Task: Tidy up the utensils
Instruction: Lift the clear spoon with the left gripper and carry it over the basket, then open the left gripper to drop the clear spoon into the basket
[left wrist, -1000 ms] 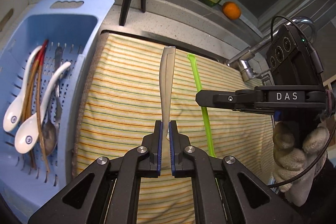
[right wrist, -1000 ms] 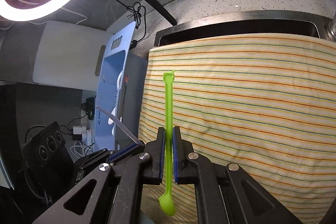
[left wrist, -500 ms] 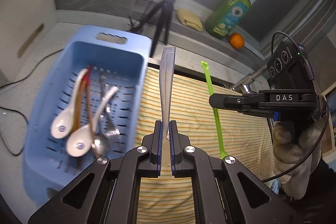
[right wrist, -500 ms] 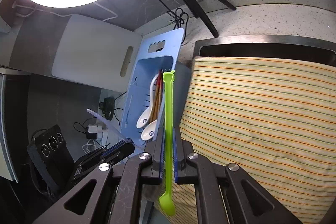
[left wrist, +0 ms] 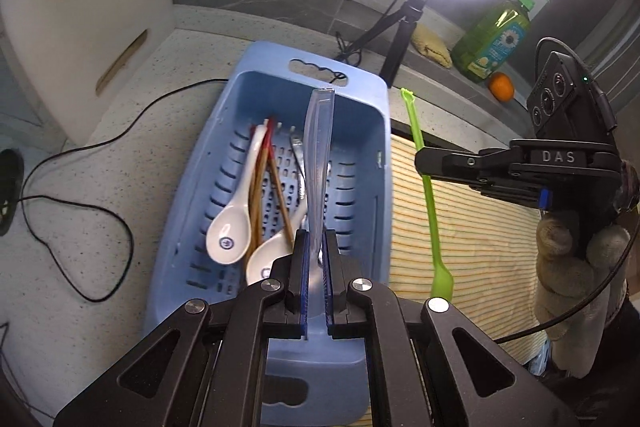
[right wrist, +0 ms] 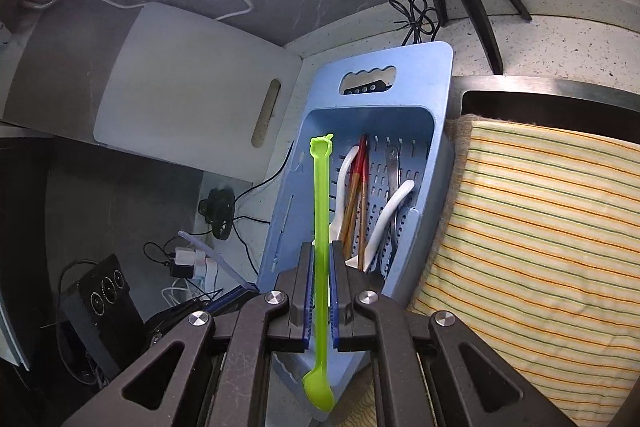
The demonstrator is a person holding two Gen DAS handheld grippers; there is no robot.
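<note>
My left gripper (left wrist: 315, 247) is shut on a clear plastic utensil (left wrist: 319, 155) and holds it above the blue slotted basket (left wrist: 372, 131). The basket holds two white ceramic spoons (left wrist: 230, 223), red-tipped chopsticks (left wrist: 266, 163) and a metal spoon. My right gripper (right wrist: 320, 259) is shut on a long green plastic spoon (right wrist: 321, 211), bowl end hanging below the jaws. It shows in the left wrist view (left wrist: 426, 171), held over the striped cloth beside the basket's right edge. The basket also shows in the right wrist view (right wrist: 436, 99).
A yellow striped cloth (left wrist: 480, 235) covers the sink area right of the basket. A white cutting board (left wrist: 80, 7) leans at the left. A ring light on a tripod (left wrist: 404, 27), green soap bottle (left wrist: 492, 39), sponge and orange (left wrist: 501, 86) stand behind. Cables (left wrist: 80, 167) cross the counter.
Both grippers have moved left from over the striped cloth toward the basket, each still holding its utensil. The left one is now above the basket.
</note>
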